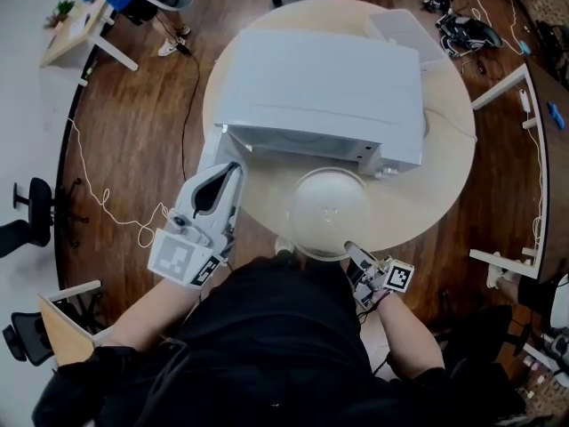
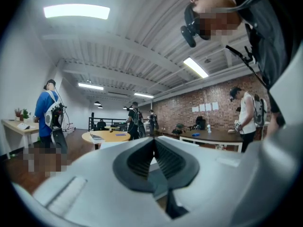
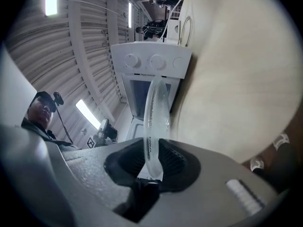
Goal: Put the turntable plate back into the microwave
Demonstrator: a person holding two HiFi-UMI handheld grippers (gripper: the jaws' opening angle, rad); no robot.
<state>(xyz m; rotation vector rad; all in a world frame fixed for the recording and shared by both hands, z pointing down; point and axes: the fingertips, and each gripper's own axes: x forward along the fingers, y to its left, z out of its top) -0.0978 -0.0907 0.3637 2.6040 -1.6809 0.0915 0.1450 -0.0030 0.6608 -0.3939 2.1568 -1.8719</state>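
The clear glass turntable plate (image 1: 325,210) hangs level over the round table's near edge, just in front of the white microwave (image 1: 324,92). My right gripper (image 1: 349,248) is shut on the plate's near rim. In the right gripper view the plate (image 3: 155,122) runs edge-on out of the jaws toward the microwave's open cavity (image 3: 141,92). My left gripper (image 1: 233,171) is at the front left corner of the microwave, beside its open door (image 1: 216,149). Its jaws meet with nothing visible between them (image 2: 152,141). I cannot tell if it touches the door.
The microwave sits on a round wooden table (image 1: 449,149) with a white box (image 1: 404,29) behind it. Cables (image 1: 98,194) trail over the wooden floor. Office chairs (image 1: 31,212) stand at the left. Several people (image 2: 47,112) stand among tables (image 2: 106,136) in the room.
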